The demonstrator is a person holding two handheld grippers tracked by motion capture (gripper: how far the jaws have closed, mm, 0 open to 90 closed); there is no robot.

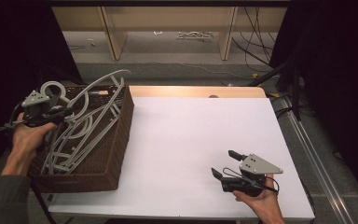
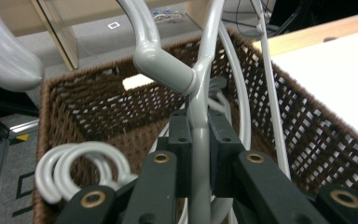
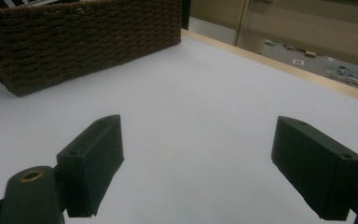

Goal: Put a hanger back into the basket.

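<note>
Currently, as I read the feeds, my left tool (image 1: 61, 111) hangs over the near-left part of the wicker basket (image 1: 121, 135), its jaws pinching the grey stem of a clothes hanger (image 2: 199, 140). Seen along the left tool (image 2: 199, 154) in its own view, the two black pads press on either side of that stem, just below the joint where the hook neck meets the hanger's shoulders. The gripped hanger (image 1: 91, 105) sits tilted in the basket, its upper curve rising above the basket's far rim.

More grey hangers (image 1: 70, 144) lie stacked inside the basket beneath it; their looped hooks (image 2: 81, 165) curl against the basket's left wall in the left gripper view.

My right tool (image 1: 229, 163) rests well to the right of the basket, low over the white counter (image 1: 191, 135), with its jaws spread wide and nothing between them. From the right gripper view the right tool (image 3: 196, 163) faces the bare counter surface, and the basket (image 3: 84, 42) stands beyond it at upper left, its woven side wall upright on the counter.
</note>
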